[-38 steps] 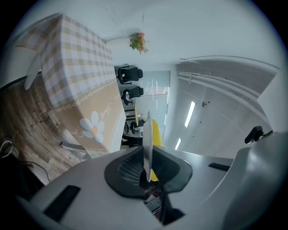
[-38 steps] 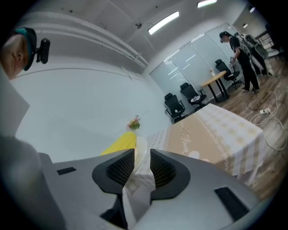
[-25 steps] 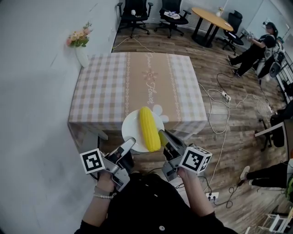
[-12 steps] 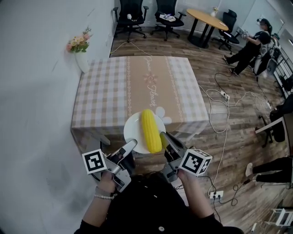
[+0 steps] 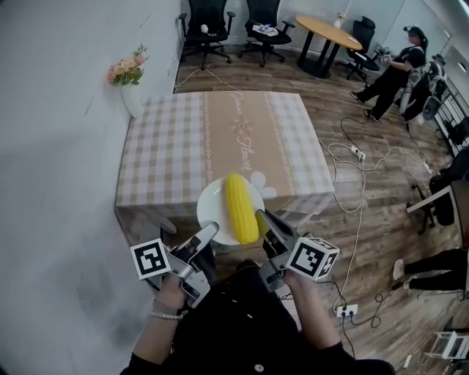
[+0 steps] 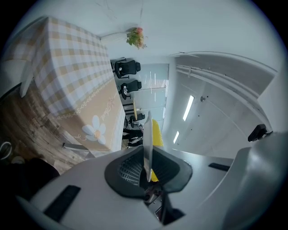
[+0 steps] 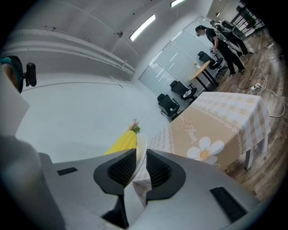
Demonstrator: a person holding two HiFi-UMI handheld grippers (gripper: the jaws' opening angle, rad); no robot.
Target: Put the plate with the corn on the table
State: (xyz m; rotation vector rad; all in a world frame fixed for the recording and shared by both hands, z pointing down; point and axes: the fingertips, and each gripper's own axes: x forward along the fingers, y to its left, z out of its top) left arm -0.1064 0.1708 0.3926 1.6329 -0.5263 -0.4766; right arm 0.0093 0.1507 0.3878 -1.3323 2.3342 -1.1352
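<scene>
White plate (image 5: 211, 207), carrying the corn (image 5: 239, 206), is held aloft by its near rim: our left gripper (image 5: 208, 232) clamps the left side, our right gripper (image 5: 264, 221) the right. The corn's long axis points away from us, toward the table (image 5: 176, 146) straight ahead.

White wall (image 5: 58, 183) fills 9 o'clock, flowers (image 5: 126, 64) on it at 10, wood-plank floor (image 5: 388, 132) with trailing cables (image 5: 350, 182) spreads toward 3, and at 12 sit 2 black office chairs (image 5: 205, 22), a round wooden table (image 5: 327, 28) beside them at 1.
</scene>
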